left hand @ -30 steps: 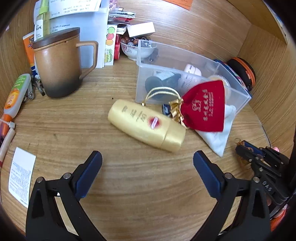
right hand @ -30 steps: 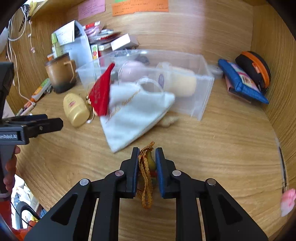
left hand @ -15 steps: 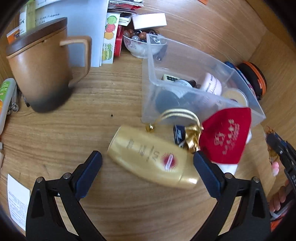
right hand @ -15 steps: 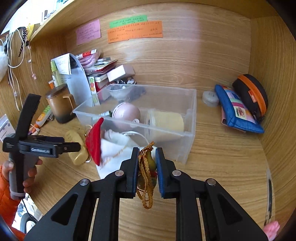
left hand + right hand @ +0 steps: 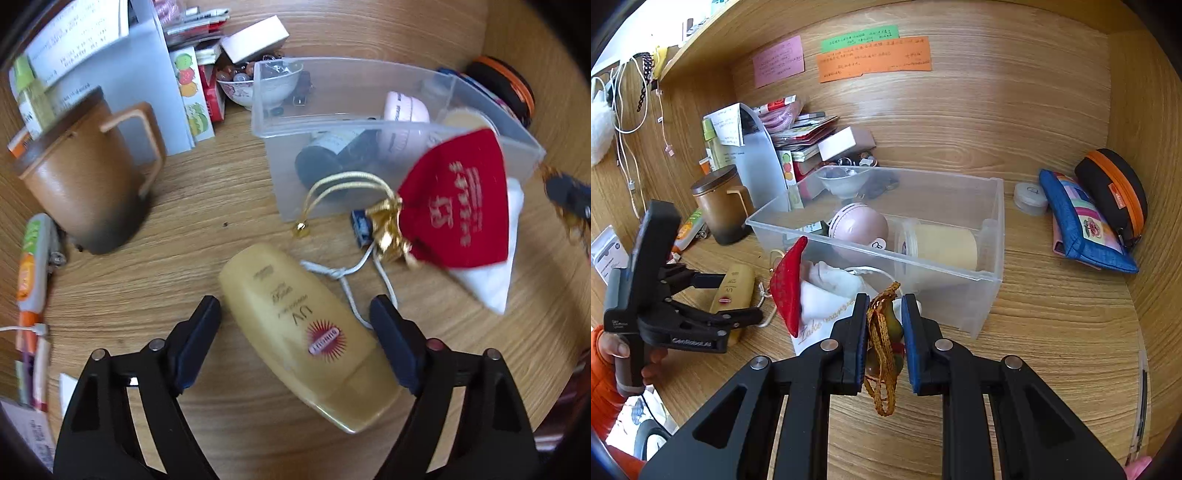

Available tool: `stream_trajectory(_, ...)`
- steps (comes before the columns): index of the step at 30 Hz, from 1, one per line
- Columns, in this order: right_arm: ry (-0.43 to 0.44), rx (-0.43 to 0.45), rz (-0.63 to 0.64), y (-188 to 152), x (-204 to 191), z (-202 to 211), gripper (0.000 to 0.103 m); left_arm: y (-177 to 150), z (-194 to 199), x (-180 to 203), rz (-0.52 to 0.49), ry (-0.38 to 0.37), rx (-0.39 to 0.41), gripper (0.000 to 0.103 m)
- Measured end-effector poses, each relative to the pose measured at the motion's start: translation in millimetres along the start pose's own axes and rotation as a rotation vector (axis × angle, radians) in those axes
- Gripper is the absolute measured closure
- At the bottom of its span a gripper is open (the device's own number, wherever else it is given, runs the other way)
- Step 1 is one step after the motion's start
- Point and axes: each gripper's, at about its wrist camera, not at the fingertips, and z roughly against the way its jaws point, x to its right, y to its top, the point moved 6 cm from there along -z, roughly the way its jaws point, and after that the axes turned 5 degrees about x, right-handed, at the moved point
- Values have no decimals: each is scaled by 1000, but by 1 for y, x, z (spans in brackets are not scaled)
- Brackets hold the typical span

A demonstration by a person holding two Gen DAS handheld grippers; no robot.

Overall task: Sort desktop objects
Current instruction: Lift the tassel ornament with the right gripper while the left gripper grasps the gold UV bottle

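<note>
The left gripper was closing around the smooth, likely slippery gold bottle at six o'clock, best squeezed mid-body, while the right gripper clenched a corded charm.

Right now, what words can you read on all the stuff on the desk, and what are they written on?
"UV": on the gold bottle lying between the left gripper fingers.
"SUNKILLER", roughly: on its red sunburst badge; blurred.
"Take": gold script on the white pouch; the rest is hidden.
"GenRobot.AI", roughly: on the left gripper's body.
Red pouch: gold characters, too blurred to read.
Wall notes: handwriting too small to read.
</note>
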Motion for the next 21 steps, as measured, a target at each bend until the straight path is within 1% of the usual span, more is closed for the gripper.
stream_trajectory(3,7,-9,3,-4,-1,-1,87,-6,9,-1,-57,40,9,26)
stream_trajectory(4,11,-14,5,-6,-2,-1,87,-8,11,-1,-68,47,12,26)
stream_trajectory(5,13,-17,5,-8,-2,-1,87,-8,12,0,-71,45,14,29)
stream_trajectory(6,14,-19,4,-10,-2,0,87,-9,12,0,-69,31,16,34)
stream_trajectory(7,17,-23,1,-12,-3,0,87,-7,12,0,-61,13,14,37)
stream_trajectory(9,16,-26,-4,-15,-3,1,87,-6,10,-3,-36,-9,18,47)
stream_trajectory(12,15,-24,-9,-16,-2,5,87,2,2,-6,11,-45,20,54)
stream_trajectory(18,8,-7,15,-11,-5,14,87,-3,8,-6,61,-70,36,56)
stream_trajectory(21,12,-8,17,-7,-6,14,87,-8,16,-6,88,-125,35,56)
